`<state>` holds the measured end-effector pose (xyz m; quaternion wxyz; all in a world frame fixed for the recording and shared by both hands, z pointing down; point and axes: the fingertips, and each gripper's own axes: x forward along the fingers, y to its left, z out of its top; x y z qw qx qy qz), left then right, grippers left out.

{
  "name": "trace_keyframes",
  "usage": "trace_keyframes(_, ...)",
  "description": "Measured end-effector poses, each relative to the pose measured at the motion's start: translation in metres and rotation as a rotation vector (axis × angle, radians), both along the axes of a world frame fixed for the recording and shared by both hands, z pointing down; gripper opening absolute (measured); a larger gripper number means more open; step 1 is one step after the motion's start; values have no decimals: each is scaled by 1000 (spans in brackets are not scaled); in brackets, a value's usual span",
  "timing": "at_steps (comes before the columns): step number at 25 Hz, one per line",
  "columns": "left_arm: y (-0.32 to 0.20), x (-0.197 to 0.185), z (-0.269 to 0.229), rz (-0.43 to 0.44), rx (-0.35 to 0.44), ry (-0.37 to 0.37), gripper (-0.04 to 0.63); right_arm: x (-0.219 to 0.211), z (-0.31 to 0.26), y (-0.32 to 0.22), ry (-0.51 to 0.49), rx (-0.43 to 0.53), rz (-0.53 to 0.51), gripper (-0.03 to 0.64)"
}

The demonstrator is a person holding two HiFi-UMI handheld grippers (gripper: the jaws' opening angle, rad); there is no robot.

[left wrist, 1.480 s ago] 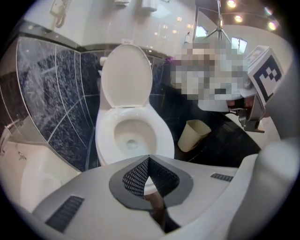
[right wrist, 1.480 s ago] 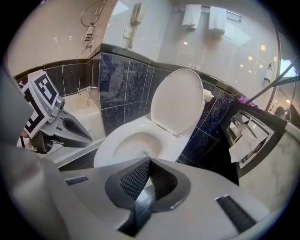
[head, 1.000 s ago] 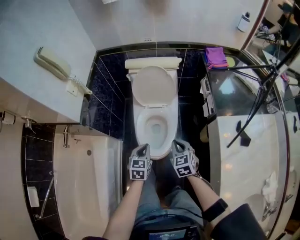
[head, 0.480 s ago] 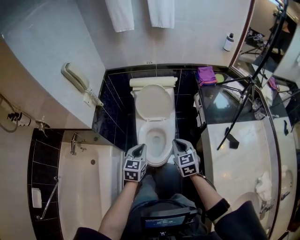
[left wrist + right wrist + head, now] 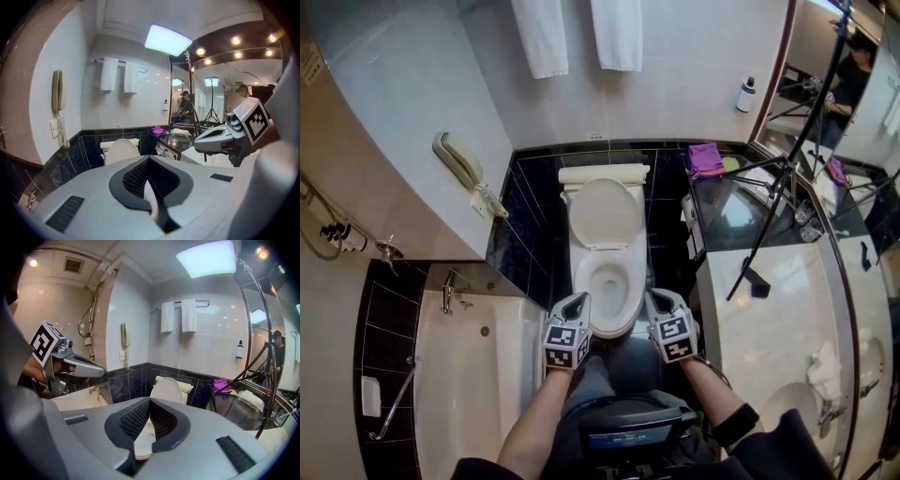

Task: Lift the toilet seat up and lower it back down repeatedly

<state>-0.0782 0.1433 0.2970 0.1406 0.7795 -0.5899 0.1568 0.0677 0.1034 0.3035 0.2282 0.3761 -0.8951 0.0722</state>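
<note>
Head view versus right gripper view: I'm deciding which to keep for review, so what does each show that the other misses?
Only the head view shows the person's forearms and the tub's grab bar.

Only the right gripper view shows the ceiling light, the shower hose, and the right gripper close up, with its jaws closed on nothing.

Both show the toilet with its lid up, the white towels, the wall phone, the purple cloth and the left gripper.
</note>
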Motion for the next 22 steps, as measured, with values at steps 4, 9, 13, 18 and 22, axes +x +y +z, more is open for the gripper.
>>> trace_keyframes(4, 4, -1, -3, -25, 20, 4, -9, 5, 4, 5, 4, -2, 2, 18)
trace_keyframes(9, 4, -1, -1, -41, 20, 7, -9, 8, 11, 6, 16, -8, 1, 18)
trace_keyframes(13, 2, -3, 2, -42, 16, 0, -9, 6, 15, 2, 18, -16, 7, 18)
trace_keyframes(18, -6, -7, 12, -26, 11, -6, -9, 7, 29, -13, 31, -27, 53, 27)
trace_keyframes(22, -23, -11, 25, 2, 14, -34, -9, 5, 63, -33, 20, -89, 69, 146)
